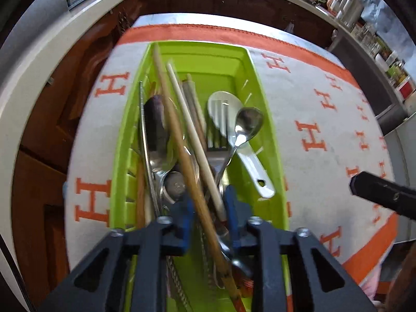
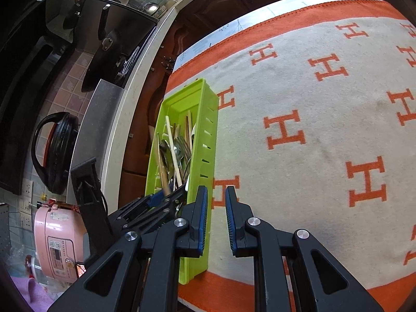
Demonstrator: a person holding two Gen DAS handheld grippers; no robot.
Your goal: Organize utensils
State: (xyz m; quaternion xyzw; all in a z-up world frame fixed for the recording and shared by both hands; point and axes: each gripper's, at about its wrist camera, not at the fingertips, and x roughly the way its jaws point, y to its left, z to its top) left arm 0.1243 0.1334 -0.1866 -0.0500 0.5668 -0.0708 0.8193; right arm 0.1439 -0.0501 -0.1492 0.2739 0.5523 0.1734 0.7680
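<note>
A lime-green utensil tray (image 1: 257,83) lies on the cloth, full of mixed cutlery. My left gripper (image 1: 208,205) reaches down into its near end, shut on two chopsticks: a long brown wooden chopstick (image 1: 176,135) and a cream chopstick (image 1: 187,114), both slanting up across the tray. A white rice paddle (image 1: 226,109), a metal spoon (image 1: 247,124) and a fork (image 1: 215,143) lie beside them. In the right wrist view, my right gripper (image 2: 217,189) hovers over the cloth just right of the tray (image 2: 208,143), its pads a narrow gap apart and empty. The left gripper (image 2: 161,197) shows there too.
A white cloth with an orange border and orange H letters (image 2: 312,182) covers the table. Dark wooden cabinets and a white counter edge (image 2: 130,119) run along the left. A pink rice cooker (image 2: 59,244), a black pot lid (image 2: 59,150) and a black pan (image 2: 109,44) stand beyond.
</note>
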